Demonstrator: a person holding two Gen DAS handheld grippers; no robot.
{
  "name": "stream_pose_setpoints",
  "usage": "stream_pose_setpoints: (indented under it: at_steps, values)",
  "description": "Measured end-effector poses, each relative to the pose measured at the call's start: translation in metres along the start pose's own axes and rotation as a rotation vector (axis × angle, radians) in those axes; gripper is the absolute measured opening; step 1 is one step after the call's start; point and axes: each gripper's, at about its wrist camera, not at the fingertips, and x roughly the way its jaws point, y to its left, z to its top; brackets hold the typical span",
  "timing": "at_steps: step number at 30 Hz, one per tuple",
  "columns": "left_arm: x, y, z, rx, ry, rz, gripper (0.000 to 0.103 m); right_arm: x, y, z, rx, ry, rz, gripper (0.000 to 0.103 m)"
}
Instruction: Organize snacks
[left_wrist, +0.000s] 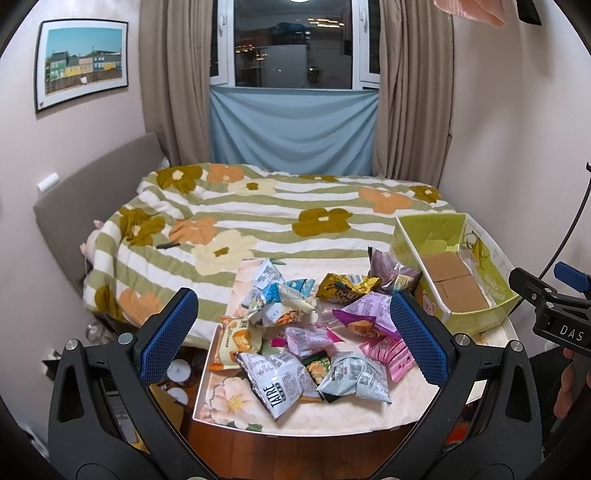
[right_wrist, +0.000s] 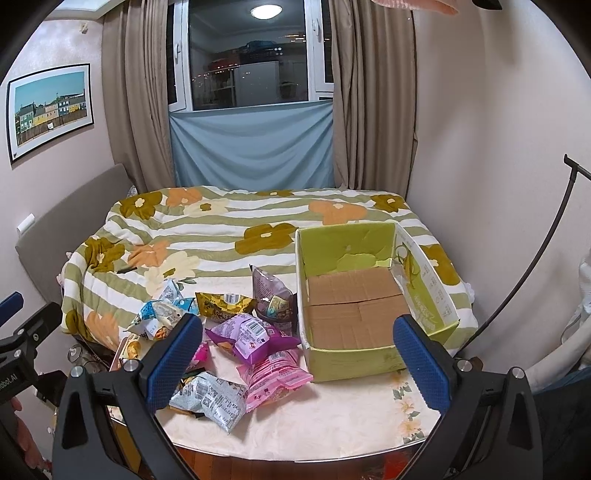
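A pile of small snack packets (left_wrist: 310, 332) lies on a floral-cloth table (left_wrist: 369, 413); it shows at the left in the right wrist view (right_wrist: 236, 347). A green cardboard box (left_wrist: 458, 273) stands open and empty at the right of the pile, also in the right wrist view (right_wrist: 369, 295). My left gripper (left_wrist: 293, 336) is open and empty, held above the pile. My right gripper (right_wrist: 297, 360) is open and empty, in front of the box's near wall. The right gripper's body shows at the right edge of the left wrist view (left_wrist: 550, 306).
A bed with a striped flower blanket (left_wrist: 258, 214) lies right behind the table. Curtains and a window (left_wrist: 291, 44) stand beyond it. A black cable (right_wrist: 535, 258) curves along the right wall. The table's near edge (right_wrist: 295, 456) is just below the grippers.
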Motion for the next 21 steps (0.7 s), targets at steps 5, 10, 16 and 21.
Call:
stream_pose_setpoints:
  at_steps: [5,10,16,21]
  values:
    - [0.001,0.0,0.0,-0.002,0.001,-0.002,0.103,0.0,0.002,0.0,0.001,0.002,0.0,0.103]
    - [0.0,-0.004,0.0,0.011,0.004,-0.008,0.103,-0.001,0.002,0.0,0.003,0.0,0.001,0.103]
    - [-0.002,-0.008,0.002,0.007,0.004,-0.011,0.103,-0.001,0.001,-0.001,0.003,0.001,0.004,0.103]
    - [-0.002,-0.012,0.005,0.005,0.007,-0.008,0.103,-0.004,0.004,-0.002,-0.002,0.0,0.009,0.103]
